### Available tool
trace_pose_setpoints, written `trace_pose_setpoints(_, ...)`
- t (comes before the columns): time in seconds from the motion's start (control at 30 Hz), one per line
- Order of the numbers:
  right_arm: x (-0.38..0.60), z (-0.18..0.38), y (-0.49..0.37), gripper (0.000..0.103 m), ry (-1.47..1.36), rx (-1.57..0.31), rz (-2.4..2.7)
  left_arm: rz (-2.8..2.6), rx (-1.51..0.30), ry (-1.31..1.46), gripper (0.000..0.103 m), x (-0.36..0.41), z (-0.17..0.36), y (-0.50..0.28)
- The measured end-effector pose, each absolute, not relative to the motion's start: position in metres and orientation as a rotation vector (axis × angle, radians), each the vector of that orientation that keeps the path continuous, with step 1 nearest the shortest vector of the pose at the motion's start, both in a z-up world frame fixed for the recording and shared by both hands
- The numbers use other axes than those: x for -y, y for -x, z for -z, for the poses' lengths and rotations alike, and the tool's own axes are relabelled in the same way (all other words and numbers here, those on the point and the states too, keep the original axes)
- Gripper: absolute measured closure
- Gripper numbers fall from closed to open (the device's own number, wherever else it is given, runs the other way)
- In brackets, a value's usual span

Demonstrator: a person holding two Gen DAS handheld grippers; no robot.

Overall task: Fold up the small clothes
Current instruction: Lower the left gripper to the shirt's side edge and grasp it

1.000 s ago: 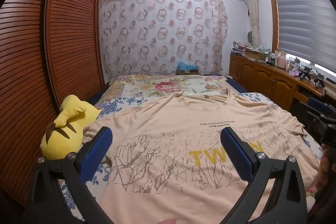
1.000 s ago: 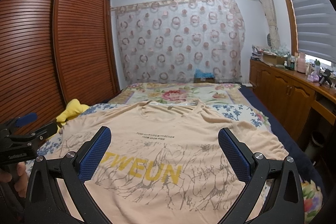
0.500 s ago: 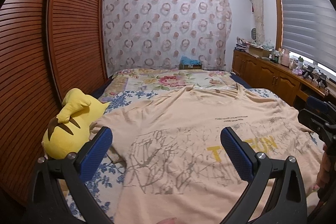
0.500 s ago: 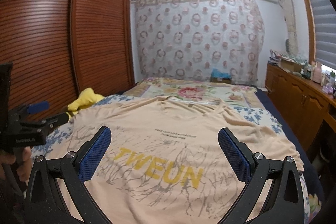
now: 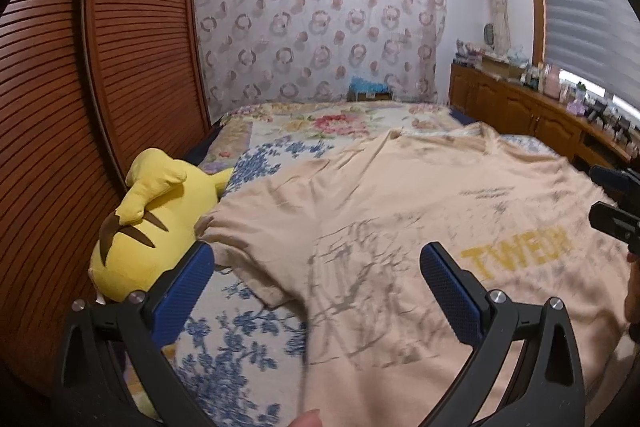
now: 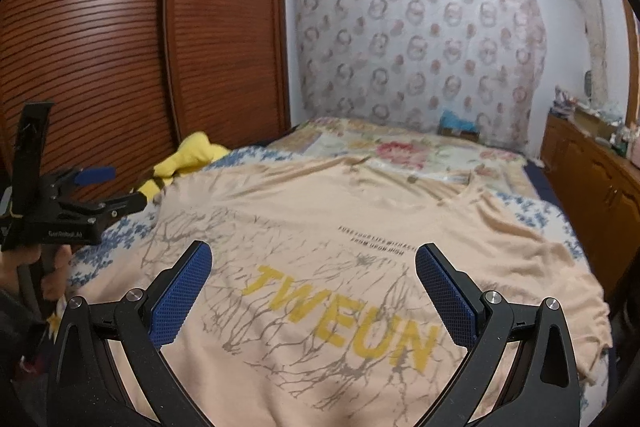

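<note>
Both tongs wide, left (image 5: 316, 267), right (image 6: 312, 267), swung left since before; shirt (image 6: 360, 227) reads "TWEUN".

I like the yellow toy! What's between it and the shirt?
Almost nothing: in the left wrist view the peach T-shirt's sleeve reaches nearly to the yellow plush toy, with just a sliver of blue-flowered bedsheet showing.

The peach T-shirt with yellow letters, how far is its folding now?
Done: the peach T-shirt with yellow letters lies spread flat, front up, on the floral bedspread. In hand: nothing; the left tool and right tool are open above it. Left: every fold, sleeves included.
</note>
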State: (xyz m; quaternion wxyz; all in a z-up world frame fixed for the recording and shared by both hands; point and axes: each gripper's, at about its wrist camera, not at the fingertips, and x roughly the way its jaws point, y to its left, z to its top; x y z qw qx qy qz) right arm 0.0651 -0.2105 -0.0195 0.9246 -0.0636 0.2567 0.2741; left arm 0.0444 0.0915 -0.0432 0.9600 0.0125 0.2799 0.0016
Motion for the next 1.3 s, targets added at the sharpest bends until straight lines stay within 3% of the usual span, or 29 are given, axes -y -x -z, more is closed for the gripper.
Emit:
trace_pose_setpoints(0.23,0.199,0.042,-0.077,0.000,0.166,-0.612,-0.585,-0.001,-0.635,-0.035,0.000,-0.118,0.057,-0.059)
trace_pose_setpoints(0.4,0.197,0.045,-0.076,0.000,0.170,-0.635,-0.612,0.000,-0.683,0.002,0.006,-0.148,0.064,-0.075)
trace_pose_setpoints(0.57,0.187,0.050,-0.079,0.000,0.200,-0.652,-0.635,0.008,-0.759,0.085,0.025,-0.180,0.073,-0.100)
trace_pose_setpoints(0.9,0.174,0.053,-0.085,0.000,0.227,-0.683,-0.676,0.015,-0.858,0.197,0.043,-0.211,0.091,-0.132)
trace_pose_setpoints(1.13,0.170,0.058,-0.087,0.000,0.221,-0.701,-0.704,0.021,-0.875,0.180,0.071,-0.205,0.099,-0.136)
trace_pose_setpoints(1.2,0.167,0.058,-0.089,0.000,0.232,-0.702,-0.706,-0.008,-0.869,0.139,0.090,-0.203,0.097,-0.136)
trace_pose_setpoints(1.27,0.166,0.058,-0.090,0.000,0.236,-0.699,-0.707,-0.013,-0.860,0.106,0.102,-0.201,0.093,-0.135)
trace_pose_setpoints(1.3,0.165,0.058,-0.090,0.000,0.233,-0.698,-0.709,-0.006,-0.852,0.099,0.103,-0.201,0.091,-0.135)
